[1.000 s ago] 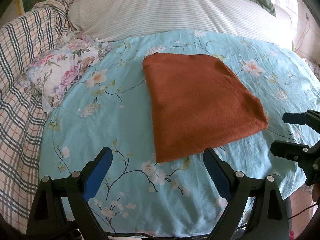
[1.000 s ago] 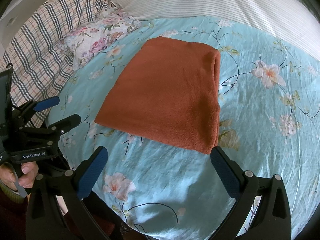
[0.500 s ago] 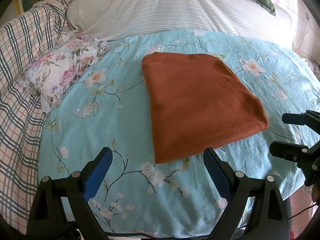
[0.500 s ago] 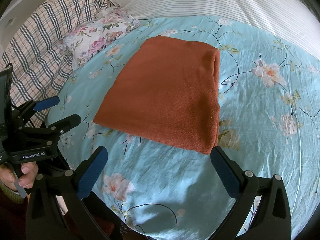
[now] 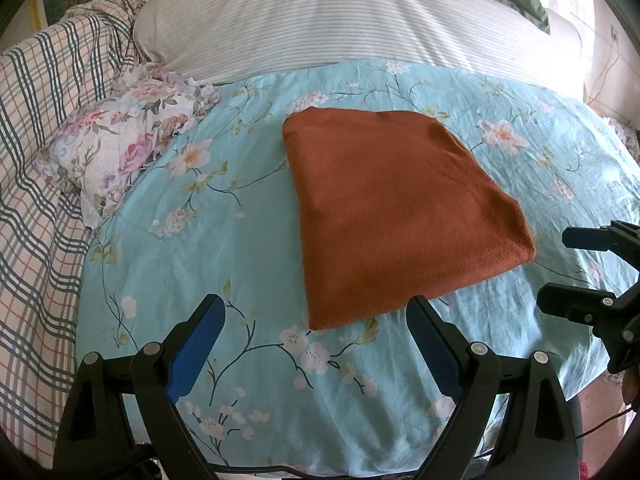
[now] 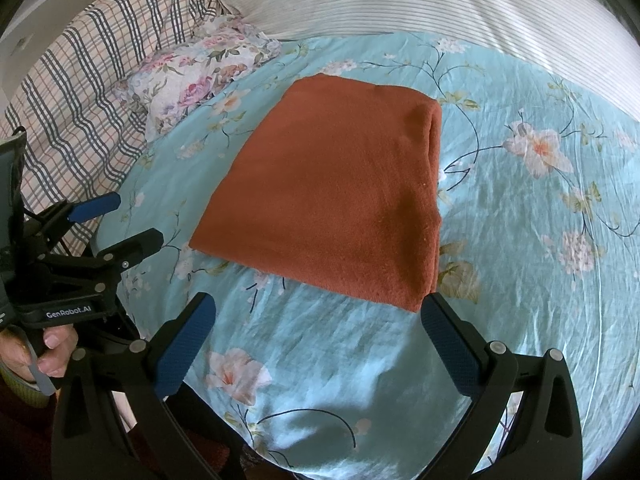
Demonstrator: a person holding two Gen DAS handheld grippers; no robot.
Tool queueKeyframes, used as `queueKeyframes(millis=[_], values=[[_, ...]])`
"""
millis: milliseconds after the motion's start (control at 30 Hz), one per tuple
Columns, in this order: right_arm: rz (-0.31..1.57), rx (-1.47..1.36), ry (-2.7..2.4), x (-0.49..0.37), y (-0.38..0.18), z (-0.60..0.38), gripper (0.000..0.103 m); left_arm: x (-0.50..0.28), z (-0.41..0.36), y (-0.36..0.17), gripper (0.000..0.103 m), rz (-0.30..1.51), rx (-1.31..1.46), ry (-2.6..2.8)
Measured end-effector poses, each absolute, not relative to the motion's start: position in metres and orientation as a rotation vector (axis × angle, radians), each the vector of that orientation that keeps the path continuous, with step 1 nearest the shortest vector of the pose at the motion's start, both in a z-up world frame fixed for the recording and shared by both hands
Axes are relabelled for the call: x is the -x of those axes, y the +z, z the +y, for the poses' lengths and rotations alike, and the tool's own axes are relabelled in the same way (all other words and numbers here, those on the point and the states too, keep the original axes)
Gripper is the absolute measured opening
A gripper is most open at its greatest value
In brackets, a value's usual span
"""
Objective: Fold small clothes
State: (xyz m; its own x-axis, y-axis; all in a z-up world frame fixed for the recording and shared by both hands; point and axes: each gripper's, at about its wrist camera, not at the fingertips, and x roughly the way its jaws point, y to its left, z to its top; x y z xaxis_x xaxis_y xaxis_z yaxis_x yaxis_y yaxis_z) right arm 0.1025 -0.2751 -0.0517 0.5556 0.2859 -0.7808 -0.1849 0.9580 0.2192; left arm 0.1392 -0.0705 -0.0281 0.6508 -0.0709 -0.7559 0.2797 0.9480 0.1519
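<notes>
A rust-orange cloth [image 5: 396,208] [image 6: 340,200] lies folded into a flat, thick rectangle on the turquoise floral bedsheet [image 5: 224,240] [image 6: 540,240]. My left gripper [image 5: 316,316] hovers open just before the cloth's near edge, its blue pads wide apart and empty. My right gripper [image 6: 316,316] is open too, its right fingertip beside the cloth's near right corner, nothing held. Each gripper shows at the edge of the other's view: the right gripper [image 5: 560,268] at right, the left gripper [image 6: 132,220] at left, held by a hand [image 6: 48,356].
A floral pillow [image 5: 124,160] [image 6: 200,72] sits left of the cloth. A plaid blanket [image 5: 36,160] [image 6: 80,92] covers the left side. A long striped pillow [image 5: 340,20] [image 6: 440,4] spans the back. The bed's front edge drops off just below the grippers.
Almost nothing has changed; both grippers stay open and hover before the folded cloth, with only a very slight drift of the views.
</notes>
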Motion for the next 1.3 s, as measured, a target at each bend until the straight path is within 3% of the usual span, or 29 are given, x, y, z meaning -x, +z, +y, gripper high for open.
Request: queueKeyframes(millis=[1300], values=[[0.946,-0.118,0.278,-0.123,-0.049,-0.282,0.102,-0.151,-0.074,-0.024,0.093,0.848,-0.262,-0.206]])
